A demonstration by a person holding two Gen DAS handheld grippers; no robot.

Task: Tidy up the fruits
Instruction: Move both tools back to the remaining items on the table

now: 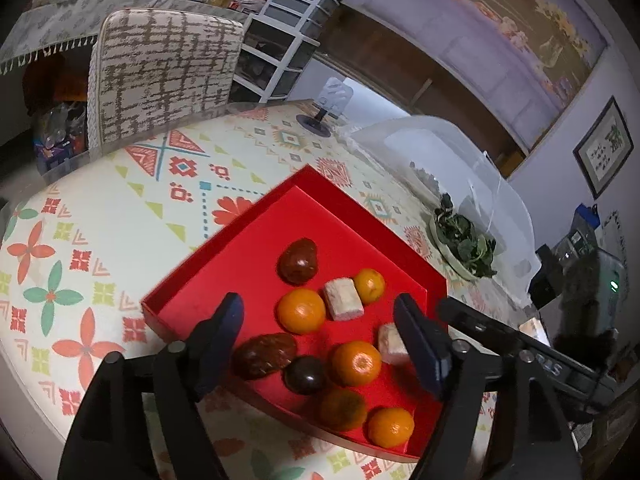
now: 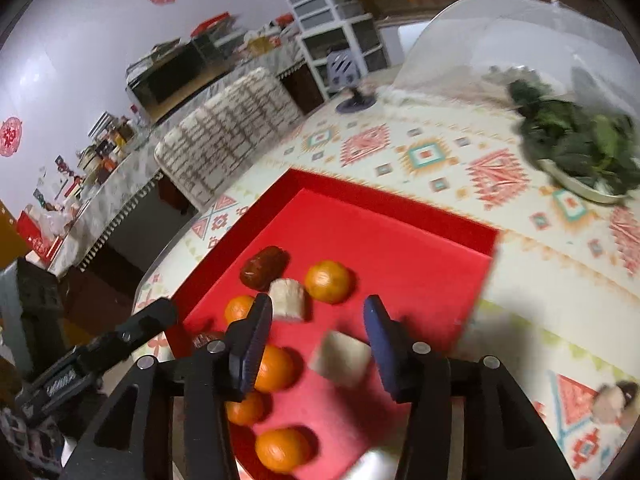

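A red tray (image 1: 224,276) (image 2: 400,240) lies on the patterned tablecloth. It holds several oranges such as the orange (image 1: 301,311), three dark brown fruits such as the dark fruit (image 1: 298,261), and two white blocks (image 1: 343,298). My left gripper (image 1: 318,302) hangs open over the tray's near half with nothing between its fingers. My right gripper (image 2: 318,302) is open too. A blurred white block (image 2: 340,358) lies between its fingers, with a gap to the left pad. The right gripper's body (image 1: 500,332) shows at the tray's right edge in the left wrist view.
A plate of dark greens (image 1: 464,244) (image 2: 580,148) sits right of the tray beside a clear dome cover (image 1: 460,160). A small stand (image 1: 324,116) is at the table's far edge. A patterned chair (image 1: 164,76) stands behind the table.
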